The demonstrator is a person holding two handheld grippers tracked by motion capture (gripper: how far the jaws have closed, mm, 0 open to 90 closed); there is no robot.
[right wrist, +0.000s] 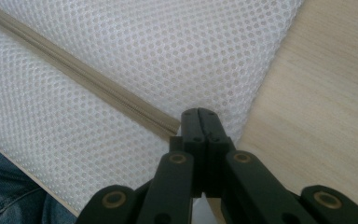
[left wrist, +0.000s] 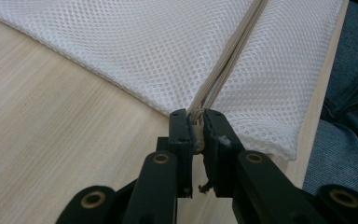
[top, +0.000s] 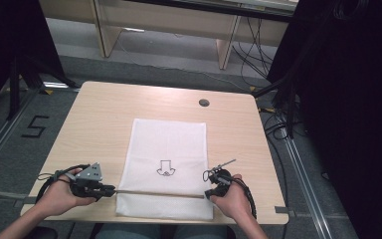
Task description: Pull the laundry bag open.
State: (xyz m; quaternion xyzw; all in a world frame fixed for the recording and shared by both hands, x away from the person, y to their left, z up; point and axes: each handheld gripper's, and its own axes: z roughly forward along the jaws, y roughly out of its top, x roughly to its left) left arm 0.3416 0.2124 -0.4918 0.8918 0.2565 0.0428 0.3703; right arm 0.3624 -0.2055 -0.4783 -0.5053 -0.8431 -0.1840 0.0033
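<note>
A white mesh bag (top: 169, 144) lies flat on the wooden table (top: 99, 119), with a beige zipper (top: 159, 193) running across it near the front edge. At the zipper's left end, my left gripper (top: 113, 189) is shut on the zipper end; in the left gripper view the beige tape (left wrist: 228, 65) runs straight into the pinched jaws (left wrist: 196, 116). My right gripper (top: 206, 195) sits at the zipper's right end. In the right gripper view its jaws (right wrist: 199, 112) are pressed fully together on the mesh (right wrist: 191, 46), just past where the zipper (right wrist: 88, 79) stops. Whether they pinch fabric is hidden.
A small black outline drawing (top: 166, 168) is printed on the bag. A round cable hole (top: 204, 102) sits at the table's back. The person's jeans (left wrist: 349, 93) lie just beyond the table's front edge. Desks and cables stand on the floor behind.
</note>
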